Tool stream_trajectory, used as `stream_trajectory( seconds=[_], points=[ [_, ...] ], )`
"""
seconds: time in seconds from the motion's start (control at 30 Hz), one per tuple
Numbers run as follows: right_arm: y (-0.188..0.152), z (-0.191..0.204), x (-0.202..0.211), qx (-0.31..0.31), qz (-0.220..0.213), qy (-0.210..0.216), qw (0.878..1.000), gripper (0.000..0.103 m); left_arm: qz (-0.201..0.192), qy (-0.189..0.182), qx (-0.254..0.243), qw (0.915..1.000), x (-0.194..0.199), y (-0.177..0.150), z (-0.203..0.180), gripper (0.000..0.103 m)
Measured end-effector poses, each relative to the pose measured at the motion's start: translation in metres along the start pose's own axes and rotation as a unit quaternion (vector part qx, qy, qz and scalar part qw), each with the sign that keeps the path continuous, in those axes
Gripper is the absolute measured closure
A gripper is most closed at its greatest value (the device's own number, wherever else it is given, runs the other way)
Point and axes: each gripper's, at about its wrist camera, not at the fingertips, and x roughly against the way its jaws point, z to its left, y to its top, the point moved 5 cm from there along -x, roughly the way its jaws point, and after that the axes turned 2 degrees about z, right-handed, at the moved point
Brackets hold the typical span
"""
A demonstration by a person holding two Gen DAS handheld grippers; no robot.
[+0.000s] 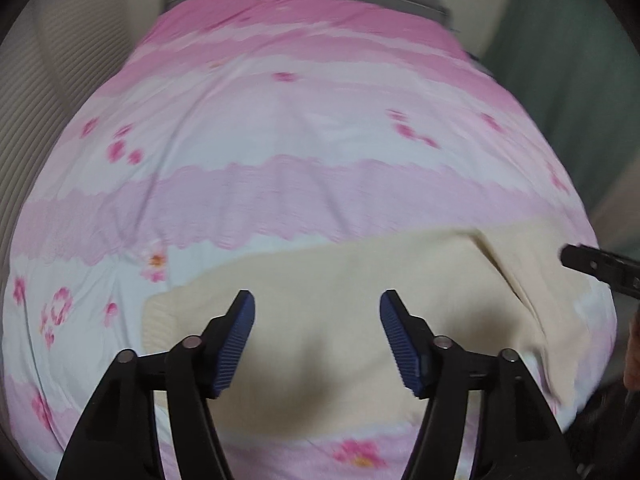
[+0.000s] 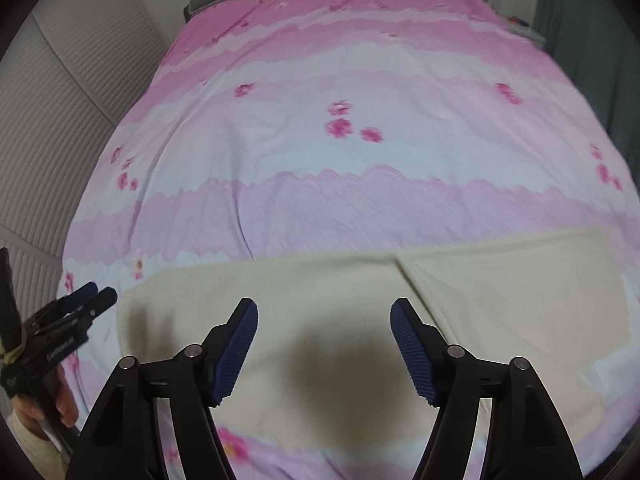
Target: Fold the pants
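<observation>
Pink flowered bedsheet (image 2: 320, 152) stretches bare beyond cream folded pants (image 2: 328, 292); left gripper (image 1: 317, 312) and right gripper (image 2: 323, 320) hover wide, holding nothing.

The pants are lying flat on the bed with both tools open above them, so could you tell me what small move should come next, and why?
Probably lower the left tool onto the cream pants' left edge: both tools are open, holding nothing.

Black grippers (image 1: 317, 300), ribbed blue pads (image 2: 236, 348); cream sleeve (image 2: 24, 436), perhaps.
</observation>
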Motion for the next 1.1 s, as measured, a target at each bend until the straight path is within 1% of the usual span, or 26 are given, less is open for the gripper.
stream_trajectory(
  seconds=[0.03, 0.1, 0.27, 0.37, 0.47, 0.57, 0.7, 0.77, 0.83, 0.87, 0.93, 1.0, 1.1],
  points=[
    [-0.013, -0.007, 0.009, -0.008, -0.002, -0.006, 1.0, 0.033, -0.001, -0.012, -0.014, 0.9998, 0.006, -0.007, -0.013, 0.035],
    [-0.042, -0.018, 0.025, -0.023, 0.002, -0.024, 0.999, 0.033, 0.001, -0.034, -0.041, 0.9986, 0.014, -0.021, -0.038, 0.026],
    [-0.104, -0.059, 0.048, -0.075, 0.016, -0.06, 0.995, 0.033, 0.011, -0.062, -0.116, 0.9913, 0.025, -0.055, -0.09, 0.017],
    [-0.142, -0.083, 0.061, -0.11, 0.021, -0.085, 0.99, 0.033, 0.025, -0.079, -0.156, 0.9842, 0.025, -0.075, -0.126, 0.016],
    [-0.177, -0.109, 0.075, -0.14, 0.023, -0.104, 0.984, 0.033, 0.035, -0.092, -0.182, 0.9783, 0.025, -0.09, -0.158, 0.016],
    [-0.206, -0.137, 0.08, -0.158, 0.03, -0.114, 0.98, 0.033, 0.046, -0.093, -0.205, 0.9732, 0.022, -0.104, -0.193, 0.016],
    [-0.23, -0.176, 0.074, -0.162, 0.048, -0.12, 0.978, 0.033, 0.07, -0.092, -0.198, 0.9733, 0.01, -0.121, -0.233, 0.016],
    [-0.24, -0.196, 0.064, -0.151, 0.063, -0.116, 0.98, 0.033, 0.084, -0.078, -0.189, 0.9753, -0.001, -0.13, -0.253, 0.016],
    [-0.251, -0.211, 0.056, -0.138, 0.079, -0.108, 0.981, 0.033, 0.098, -0.054, -0.177, 0.9779, -0.012, -0.137, -0.271, 0.016],
    [-0.254, -0.221, 0.045, -0.125, 0.091, -0.096, 0.983, 0.033, 0.11, -0.037, -0.164, 0.9797, -0.017, -0.141, -0.278, 0.016],
    [-0.26, -0.234, 0.031, -0.105, 0.115, -0.087, 0.984, 0.033, 0.133, -0.031, -0.131, 0.9821, -0.026, -0.151, -0.29, 0.016],
    [-0.262, -0.247, 0.013, -0.079, 0.134, -0.072, 0.985, 0.033, 0.16, -0.015, -0.097, 0.9823, -0.038, -0.163, -0.301, 0.016],
    [-0.266, -0.258, -0.017, -0.026, 0.162, -0.061, 0.984, 0.033, 0.176, 0.015, -0.047, 0.9831, -0.045, -0.174, -0.311, 0.016]
  ],
)
